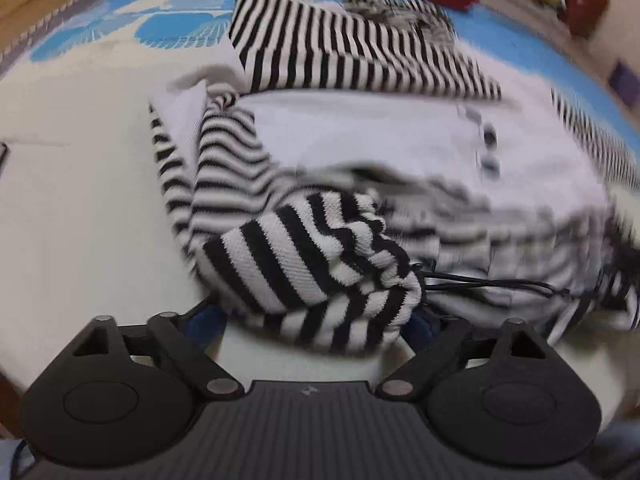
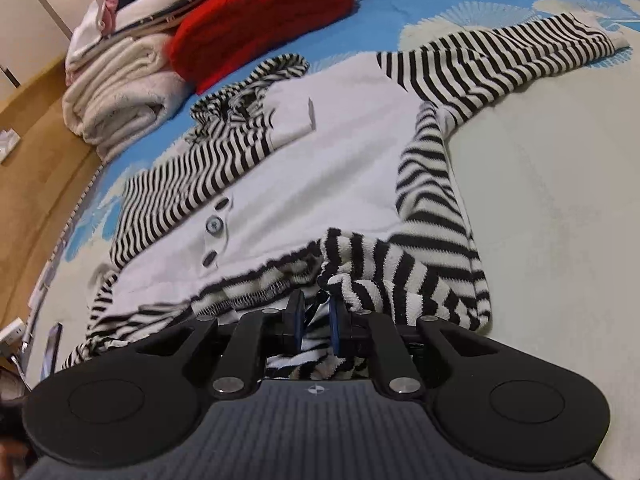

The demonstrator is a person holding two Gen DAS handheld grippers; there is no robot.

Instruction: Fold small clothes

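I have the striped garment (image 2: 328,168) spread across the blue-and-white patterned bed cover (image 2: 560,208), its plain white front panel facing up with a row of dark buttons (image 2: 215,225) running toward 8 o'clock in the right wrist view. One striped sleeve (image 2: 500,60) reaches out to 1 o'clock, and the striped hood (image 2: 256,92) sits bunched at about 11 o'clock.

My right claw (image 2: 316,320) is pressed nearly together, pinching a fold of the striped hem right at its blue pads (image 2: 335,320); the cloth bunches up just beyond them at 12 o'clock.

My left claw (image 1: 320,320) stands spread wide. A rumpled roll of striped fabric (image 1: 312,264) lies between its fingers, but I cannot tell whether the pads touch it, as the cloth hides the tips. A thin dark cord (image 1: 492,284) trails out toward 3 o'clock. Much of this view is blurred.

At 10 to 11 o'clock in the right view, a red knit (image 2: 260,20) lies beside a stack of folded cream towels (image 2: 120,96), on the bed cover's far edge.
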